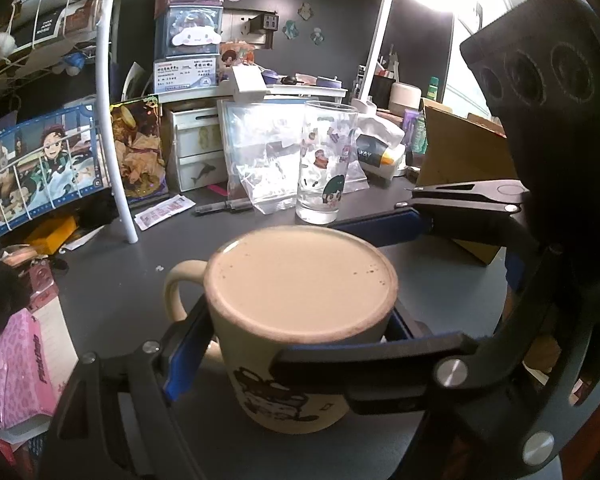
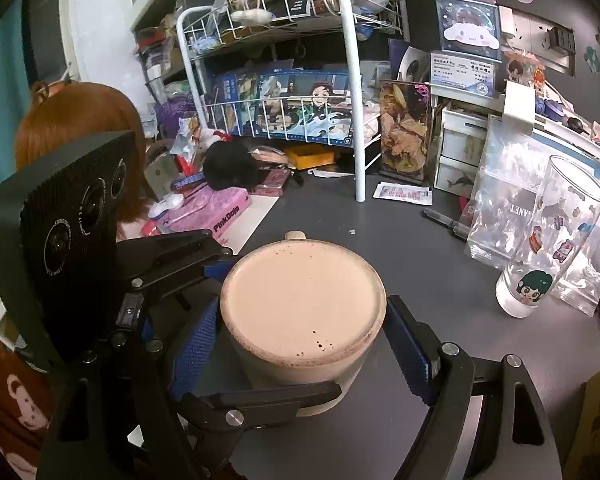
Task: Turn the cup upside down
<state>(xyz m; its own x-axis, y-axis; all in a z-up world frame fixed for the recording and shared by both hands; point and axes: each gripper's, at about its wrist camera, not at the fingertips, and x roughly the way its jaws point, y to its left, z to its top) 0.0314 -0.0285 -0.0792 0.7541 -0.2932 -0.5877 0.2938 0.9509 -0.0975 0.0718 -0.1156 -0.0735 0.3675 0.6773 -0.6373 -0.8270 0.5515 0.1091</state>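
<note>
A beige ceramic mug [image 1: 300,320] is seen standing upside down on the dark worktop [image 1: 120,280], its flat base facing up and its handle [image 1: 178,292] pointing away toward the white wire rack [image 2: 300,40]. The mug is flanked by both claws. The left claw [image 1: 296,332] is set around the mug body, its blue pads [image 1: 188,356] lying against or just beside the wall; whether a firm grip is applied cannot be told. The right claw [image 2: 300,340] is likewise spread around the mug, with a blue pad [image 2: 408,356] just beside the wall on one side and the other pad [image 2: 198,344] near it on the opposite side; contact cannot be confirmed. A tall printed drinking glass [image 1: 326,164] is seen upright beyond the mug, well apart from it, beside clear plastic bags [image 1: 264,160].
</note>
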